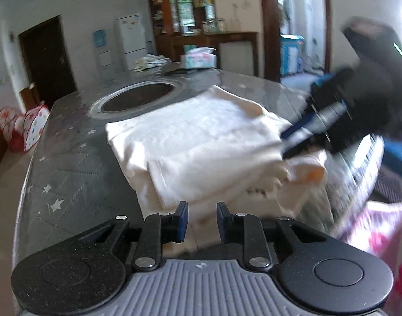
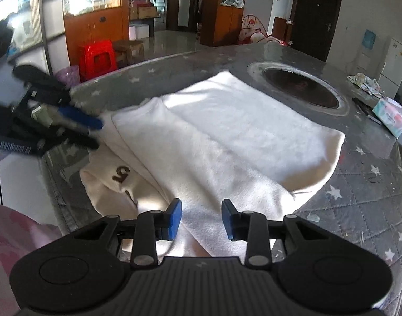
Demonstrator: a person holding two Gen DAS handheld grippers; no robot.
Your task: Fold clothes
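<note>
Cream garment (image 2: pixel 214 137): folded, lying on the grey star-quilted table (image 2: pixel 359 205), ahead of and beneath both sets of jaws. Brown numeral "5" shows left of the right gripper (image 2: pixel 201 220). Right gripper: jaws parted, empty. Left gripper (image 1: pixel 202 220): jaws parted, empty. Each gripper appears motion-blurred in the other's view; garment's near edge hidden.

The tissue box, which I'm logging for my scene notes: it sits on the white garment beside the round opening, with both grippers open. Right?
Not quite. The tissue box sits on the grey quilted table cover, apart from the white garment, as the right wrist view shows. Both grippers are open.
</note>
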